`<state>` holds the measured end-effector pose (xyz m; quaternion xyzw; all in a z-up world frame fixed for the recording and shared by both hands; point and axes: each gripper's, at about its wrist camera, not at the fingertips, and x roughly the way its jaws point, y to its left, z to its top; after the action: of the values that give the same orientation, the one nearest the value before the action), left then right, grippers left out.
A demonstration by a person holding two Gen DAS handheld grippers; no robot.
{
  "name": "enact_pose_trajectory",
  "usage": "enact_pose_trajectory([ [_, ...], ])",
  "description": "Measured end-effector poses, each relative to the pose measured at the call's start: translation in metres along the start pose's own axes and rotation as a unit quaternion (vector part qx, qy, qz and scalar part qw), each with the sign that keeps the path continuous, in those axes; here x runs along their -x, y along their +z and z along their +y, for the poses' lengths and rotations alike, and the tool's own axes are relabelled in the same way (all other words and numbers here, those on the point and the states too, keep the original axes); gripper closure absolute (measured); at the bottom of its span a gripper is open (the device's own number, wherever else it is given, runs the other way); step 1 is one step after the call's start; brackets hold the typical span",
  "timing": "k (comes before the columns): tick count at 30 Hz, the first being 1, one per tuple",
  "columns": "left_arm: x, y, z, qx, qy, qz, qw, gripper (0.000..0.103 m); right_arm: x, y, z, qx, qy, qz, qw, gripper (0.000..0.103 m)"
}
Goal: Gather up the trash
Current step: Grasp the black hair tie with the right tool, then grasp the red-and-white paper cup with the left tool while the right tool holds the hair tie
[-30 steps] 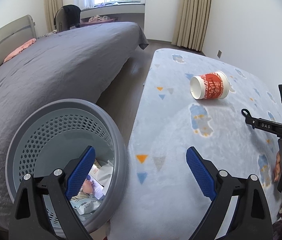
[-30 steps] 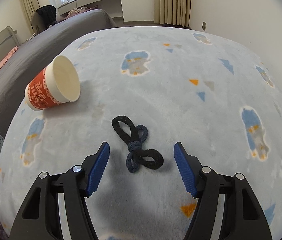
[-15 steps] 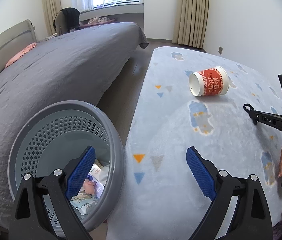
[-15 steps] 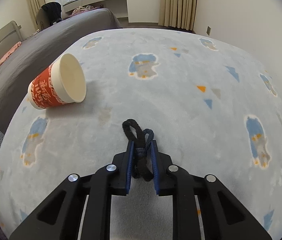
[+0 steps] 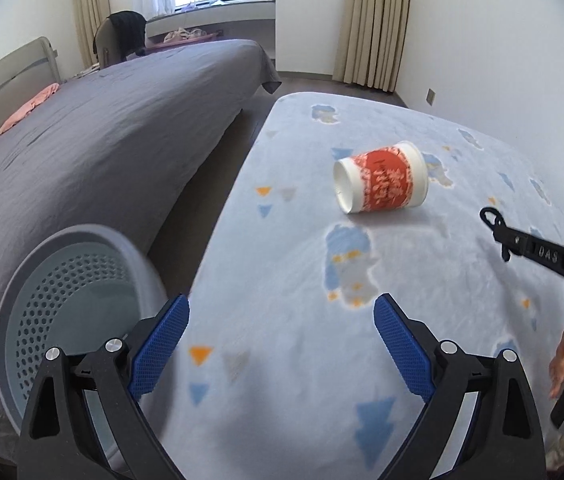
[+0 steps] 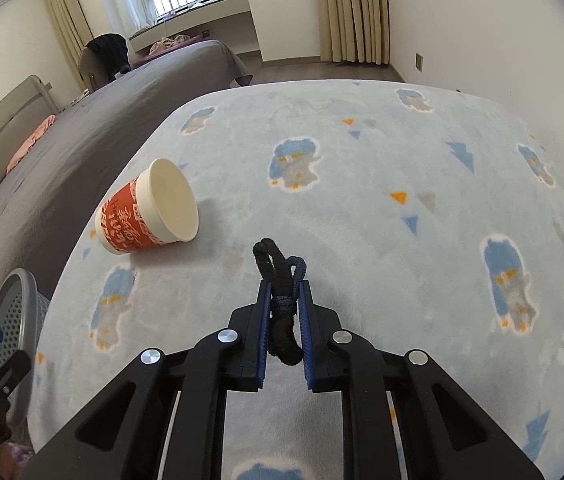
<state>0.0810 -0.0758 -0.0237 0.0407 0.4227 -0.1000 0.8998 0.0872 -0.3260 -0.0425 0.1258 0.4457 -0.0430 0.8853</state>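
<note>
While right gripper (image 6: pixel 285 300) clamps the black cord (image 6: pixel 282 280), waste basket (image 6: pixel 17 320) lies far to its left (left gripper (image 5: pixel 282 336) gapes empty, nearer).

The cup (image 6: pixel 147 208) lies on the blanket (image 6: pixel 362 168), basket (image 5: pixel 77 292) left below its edge.

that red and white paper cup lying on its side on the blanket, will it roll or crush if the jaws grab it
The red and white paper cup lies on its side, so a nudge would probably roll it in a curve, given its taper. It looks empty, likely light. Its thin wall may dent under a firm squeeze.
</note>
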Motion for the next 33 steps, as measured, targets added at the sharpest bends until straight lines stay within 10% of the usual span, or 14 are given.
enact_pose_trajectory([
  [20,-0.072,0.083,-0.081,0.015,-0.069,0.025,0.9972,0.006,0.003,0.011,-0.015,-0.039,0.039,0.004,0.998,0.089],
  [33,-0.096,0.091,-0.094,0.011,-0.02,0.02,0.9995,0.006,0.013,0.009,-0.028,-0.052,0.05,-0.005,0.997,0.089],
])
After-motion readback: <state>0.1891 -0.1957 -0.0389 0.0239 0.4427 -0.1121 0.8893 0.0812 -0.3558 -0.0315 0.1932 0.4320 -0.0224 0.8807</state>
